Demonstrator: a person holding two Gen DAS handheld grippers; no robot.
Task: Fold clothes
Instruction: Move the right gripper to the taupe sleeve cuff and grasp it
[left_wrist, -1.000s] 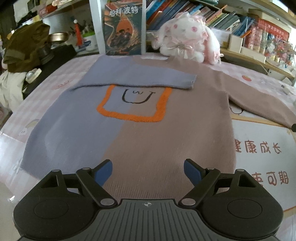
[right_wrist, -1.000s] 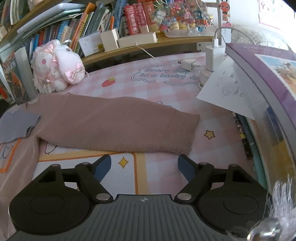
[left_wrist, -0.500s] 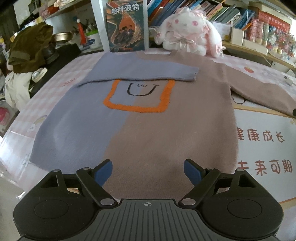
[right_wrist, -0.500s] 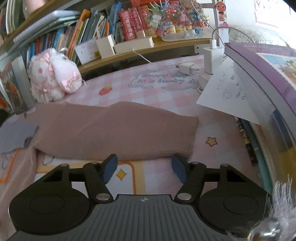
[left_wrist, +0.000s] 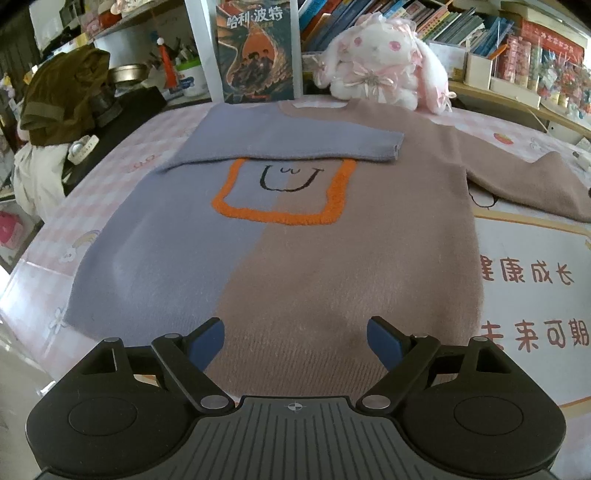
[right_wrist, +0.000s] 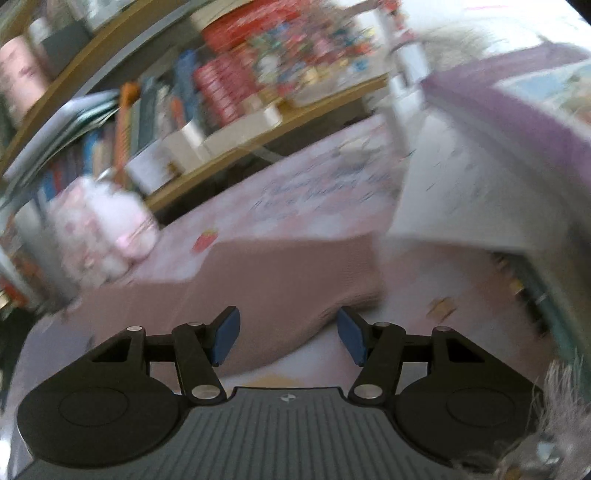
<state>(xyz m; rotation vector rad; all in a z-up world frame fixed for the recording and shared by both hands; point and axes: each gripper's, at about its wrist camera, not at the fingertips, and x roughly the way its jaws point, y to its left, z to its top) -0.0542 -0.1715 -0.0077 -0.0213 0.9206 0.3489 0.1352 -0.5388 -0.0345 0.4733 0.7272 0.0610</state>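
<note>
We read 哈利·波特 across the top of the book (left_wrist: 255, 51) standing behind the sweater. On the white panel of the mat (left_wrist: 532, 258) covering the counter, red characters read 健康成长, with 未来可期 below. The writing in the right wrist view is too blurred to read.

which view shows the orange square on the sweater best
The left wrist view: the orange square on the sweater is sharp and whole there. The right wrist view is blurred and shows only the pink sleeve.

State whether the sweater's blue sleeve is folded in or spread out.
Folded in: the blue sleeve lies across the sweater's chest, above the orange square.
</note>
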